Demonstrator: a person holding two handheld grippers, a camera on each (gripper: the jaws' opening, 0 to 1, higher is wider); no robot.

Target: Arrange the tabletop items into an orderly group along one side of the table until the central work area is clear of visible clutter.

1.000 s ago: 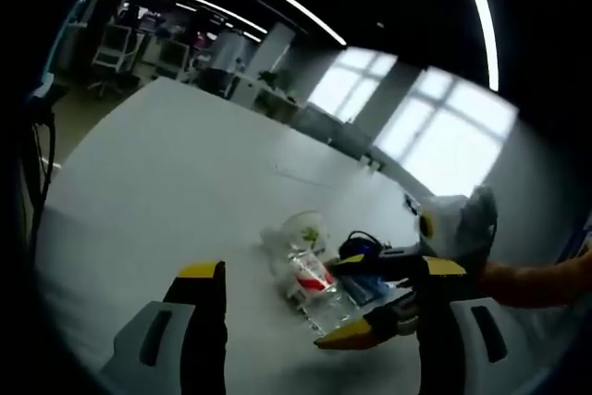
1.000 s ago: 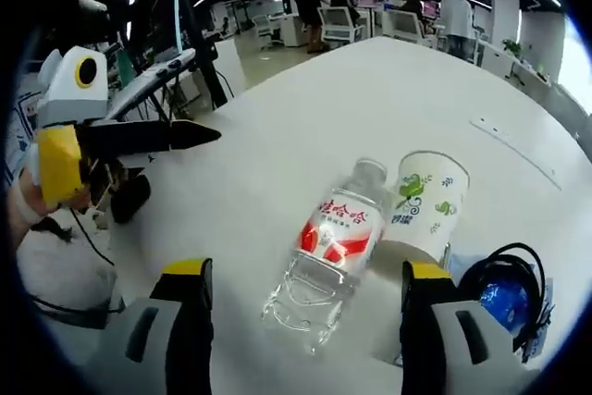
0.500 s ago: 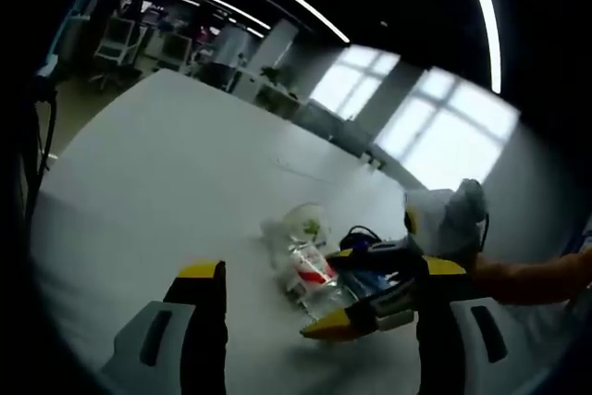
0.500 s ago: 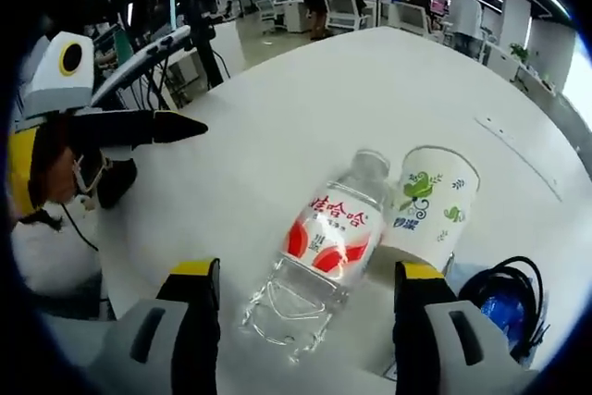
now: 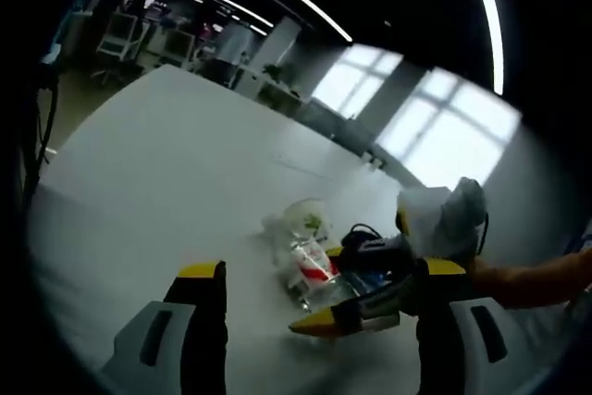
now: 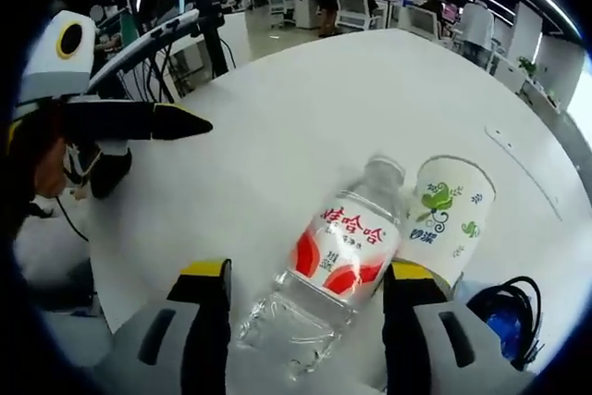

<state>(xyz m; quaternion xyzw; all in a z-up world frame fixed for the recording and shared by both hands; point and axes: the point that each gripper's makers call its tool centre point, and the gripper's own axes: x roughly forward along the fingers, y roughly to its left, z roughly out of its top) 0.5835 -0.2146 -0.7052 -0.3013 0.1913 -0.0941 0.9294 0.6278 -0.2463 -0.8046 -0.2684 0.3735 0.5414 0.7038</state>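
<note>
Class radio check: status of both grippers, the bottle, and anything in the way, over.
Right gripper open, fingers straddling the lying water bottle. Left gripper open, off to the side. Paper cup touching the bottle; black cable beside it.

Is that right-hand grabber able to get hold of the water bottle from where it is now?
Probably yes. The right gripper is open, its jaws on either side of the lying water bottle, nothing between. The paper cup lies close beside.
</note>
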